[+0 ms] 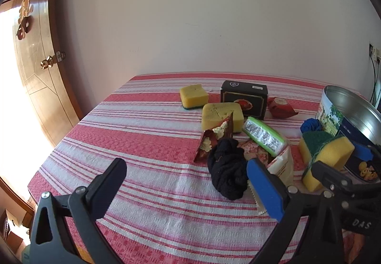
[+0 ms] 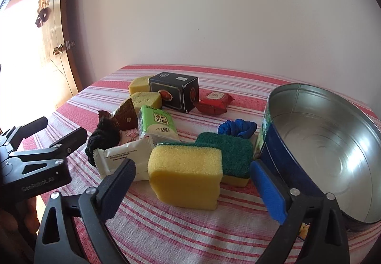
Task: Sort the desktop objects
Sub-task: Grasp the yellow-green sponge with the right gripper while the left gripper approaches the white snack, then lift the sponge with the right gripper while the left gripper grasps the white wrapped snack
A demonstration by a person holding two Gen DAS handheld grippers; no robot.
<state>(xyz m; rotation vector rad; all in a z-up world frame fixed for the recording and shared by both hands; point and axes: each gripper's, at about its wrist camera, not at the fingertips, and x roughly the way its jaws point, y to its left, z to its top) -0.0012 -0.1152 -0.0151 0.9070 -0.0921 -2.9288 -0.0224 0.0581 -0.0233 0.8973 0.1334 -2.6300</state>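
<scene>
A pile of objects lies on the striped table. My right gripper (image 2: 190, 183) is open, its jaws on either side of a yellow sponge (image 2: 185, 176) standing on edge, not touching it. A second sponge (image 2: 234, 157) lies green side up behind it. My left gripper (image 1: 188, 183) is open and empty, with a black sock (image 1: 226, 168) just ahead between its fingers. Nearby are a green tissue pack (image 1: 264, 135), a white packet (image 2: 123, 157), a brown wrapper (image 1: 214, 138), a blue cloth (image 2: 238, 128), a black box (image 2: 176, 92), a red packet (image 2: 214, 102) and two more yellow sponges (image 1: 194, 95) (image 1: 221, 114).
An empty round metal tin (image 2: 321, 140) with blue printed sides stands at the right, close to my right gripper's blue finger (image 2: 269, 190). The table (image 1: 142, 145) has a red and white striped cloth. A wooden door (image 1: 35, 61) is at the left, a white wall behind.
</scene>
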